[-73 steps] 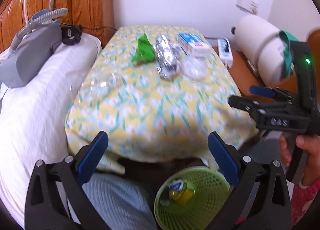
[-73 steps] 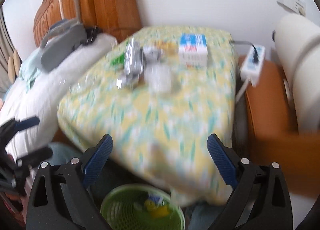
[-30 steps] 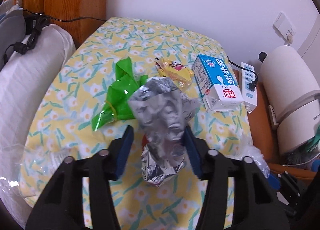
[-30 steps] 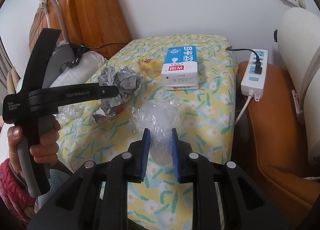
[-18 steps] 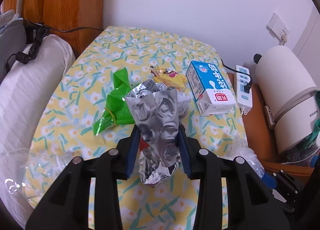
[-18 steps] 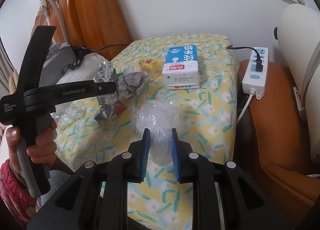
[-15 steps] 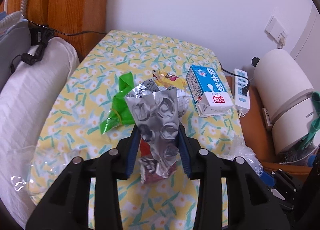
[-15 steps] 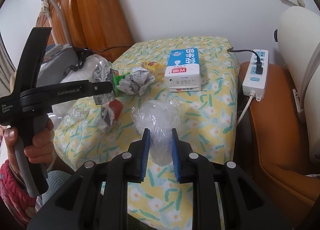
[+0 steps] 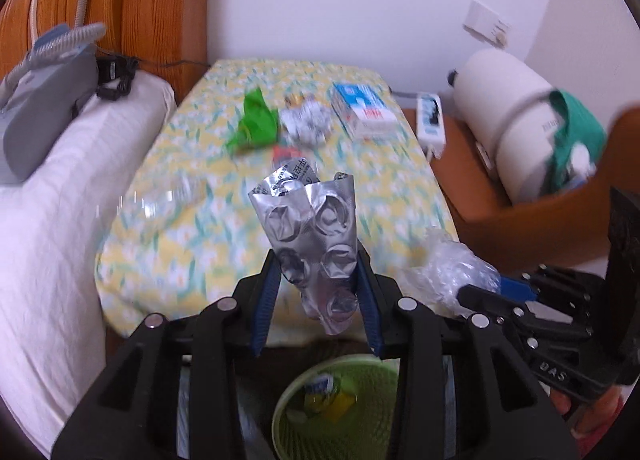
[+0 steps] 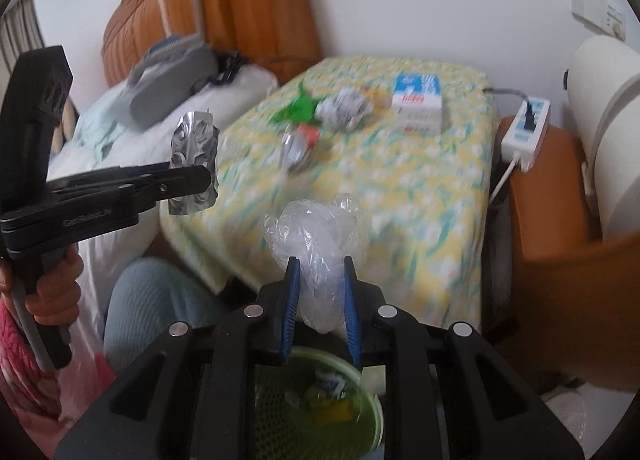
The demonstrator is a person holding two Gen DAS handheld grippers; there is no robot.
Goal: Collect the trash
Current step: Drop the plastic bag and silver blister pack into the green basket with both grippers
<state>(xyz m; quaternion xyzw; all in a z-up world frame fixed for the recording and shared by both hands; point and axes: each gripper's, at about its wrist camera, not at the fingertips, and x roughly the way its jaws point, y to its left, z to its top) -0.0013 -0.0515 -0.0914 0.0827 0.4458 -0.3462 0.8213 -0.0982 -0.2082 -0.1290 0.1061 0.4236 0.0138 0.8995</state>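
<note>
Hovering both loads near the green bin (image 9: pixel 336 408) just below us, we've got left fingers (image 9: pixel 267 300) clamped on the upright foil blister pack (image 9: pixel 312 236), right fingers (image 10: pixel 290 300) squeezing the plastic wad (image 10: pixel 320 248).

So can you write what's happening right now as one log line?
left gripper: holds foil blister pack | right gripper: holds clear plastic wrap | green bin: below both | phase: carrying

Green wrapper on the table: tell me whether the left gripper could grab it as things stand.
Probably not yet. The left gripper is shut on a silver blister pack, so its jaws are occupied, and the green wrapper lies far across the table.
</note>
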